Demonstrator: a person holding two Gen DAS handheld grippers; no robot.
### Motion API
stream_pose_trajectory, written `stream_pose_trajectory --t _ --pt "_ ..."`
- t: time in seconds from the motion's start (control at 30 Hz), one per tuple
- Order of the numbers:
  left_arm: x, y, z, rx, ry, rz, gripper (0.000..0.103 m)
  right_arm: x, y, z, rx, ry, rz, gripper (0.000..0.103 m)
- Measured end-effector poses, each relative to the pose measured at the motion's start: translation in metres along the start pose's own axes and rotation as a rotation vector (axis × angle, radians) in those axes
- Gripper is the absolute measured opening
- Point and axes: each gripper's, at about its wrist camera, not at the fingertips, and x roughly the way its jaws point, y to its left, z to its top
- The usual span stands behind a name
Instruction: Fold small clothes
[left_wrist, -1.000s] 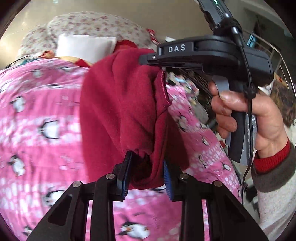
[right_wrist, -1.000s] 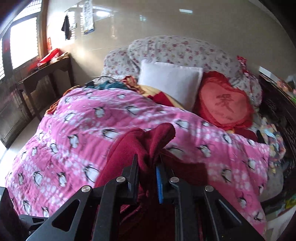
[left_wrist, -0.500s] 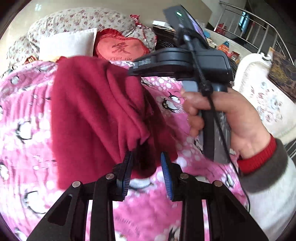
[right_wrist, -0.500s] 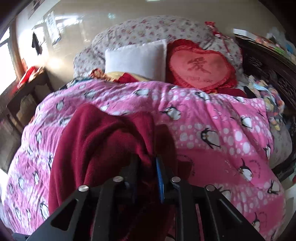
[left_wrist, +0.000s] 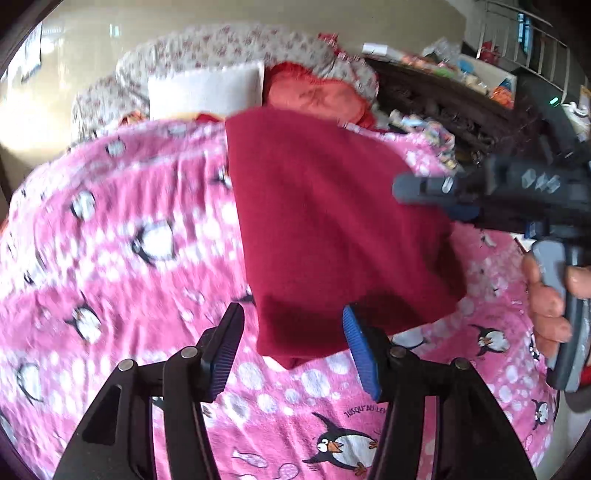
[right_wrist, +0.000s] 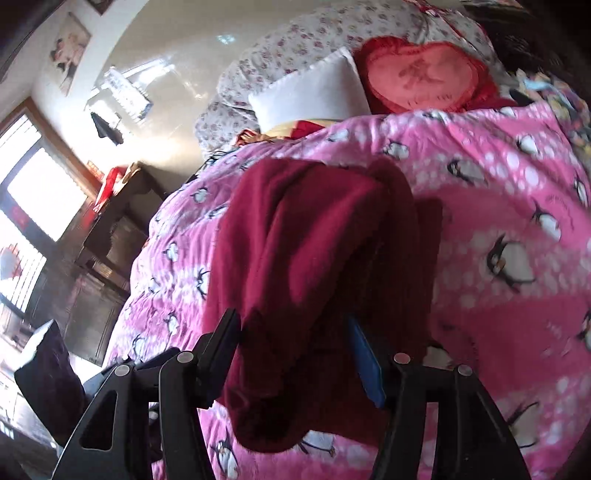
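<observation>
A dark red fleece garment (left_wrist: 332, 236) lies folded on the pink penguin blanket (left_wrist: 129, 258). My left gripper (left_wrist: 293, 350) is open, its fingers spread either side of the garment's near corner. My right gripper (right_wrist: 295, 354) is open too, with the garment (right_wrist: 314, 258) lying bunched between and beyond its fingers. The right gripper's body also shows in the left wrist view (left_wrist: 498, 195), held in a hand at the garment's right edge.
A white pillow (right_wrist: 314, 92), a red heart cushion (right_wrist: 424, 74) and a floral pillow (left_wrist: 229, 48) lie at the bed's head. A dark wooden cabinet (right_wrist: 96, 258) stands left of the bed. A cluttered dark shelf (left_wrist: 443, 99) runs along the right.
Both grippers have opened and let go of the red garment, which was held up and now lies on the blanket. The right gripper has moved to the right.
</observation>
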Motion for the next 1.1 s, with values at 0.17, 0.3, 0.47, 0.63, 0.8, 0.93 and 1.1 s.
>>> stream_pose_trajectory --t 0.17,0.3,0.47,0.63,0.8,0.93,1.1 --pt "0.006 -0.006 -0.002 0.017 0.005 -0.005 0.055 -0.008 0.0 0.001 0.077 -0.026 0.084 0.064" --pt "0.01 -0.011 -0.004 0.022 0.014 -0.001 0.055 -0.005 0.009 0.006 0.02 -0.012 0.056 0.062" --pt "0.001 -0.015 -0.005 0.028 0.016 -0.016 0.055 0.004 0.007 -0.002 -0.043 0.002 -0.015 0.015" --pt "-0.003 -0.02 -0.007 0.059 -0.012 -0.024 0.064 -0.026 0.009 0.006 -0.14 -0.055 -0.076 0.015" --pt "0.016 -0.015 -0.014 0.037 0.054 -0.002 0.064 0.019 -0.006 -0.011 -0.149 0.04 -0.156 0.015" --pt "-0.007 -0.009 -0.009 0.047 0.008 0.004 0.064 -0.005 -0.008 -0.003 -0.125 0.004 -0.146 0.031" --pt "-0.022 -0.004 0.008 0.033 -0.076 0.074 0.065 -0.037 0.005 0.01 -0.126 -0.101 -0.164 0.033"
